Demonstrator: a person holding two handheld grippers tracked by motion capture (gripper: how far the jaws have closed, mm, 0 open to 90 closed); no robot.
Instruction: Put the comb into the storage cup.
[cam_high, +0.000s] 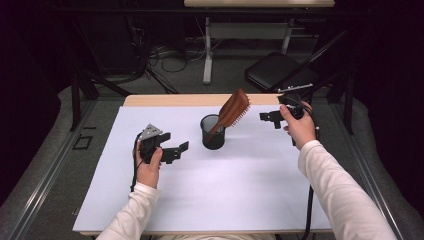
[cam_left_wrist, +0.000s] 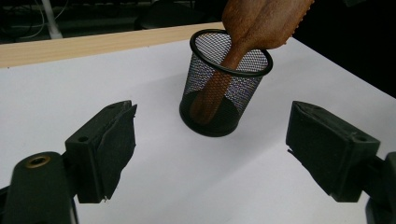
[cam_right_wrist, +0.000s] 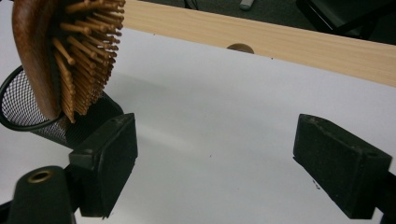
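Wooden hairbrush (cam_high: 232, 111) parked handle-down in the black mesh cup (cam_high: 213, 132) mid-table, head leaning out toward 1 o'clock, probably propped on the rim because it's too long to stand straight. Left gripper (cam_high: 175, 151) at 9 o'clock of the cup, jaws spread wide, holding nothing. Right gripper (cam_high: 269, 118) off at 3 o'clock, also wide apart and empty (looks like both are just hanging back). Left gripper view: handle reaching the cup's floor through the mesh. Right gripper view: bristle pins (cam_right_wrist: 86, 60) up close.
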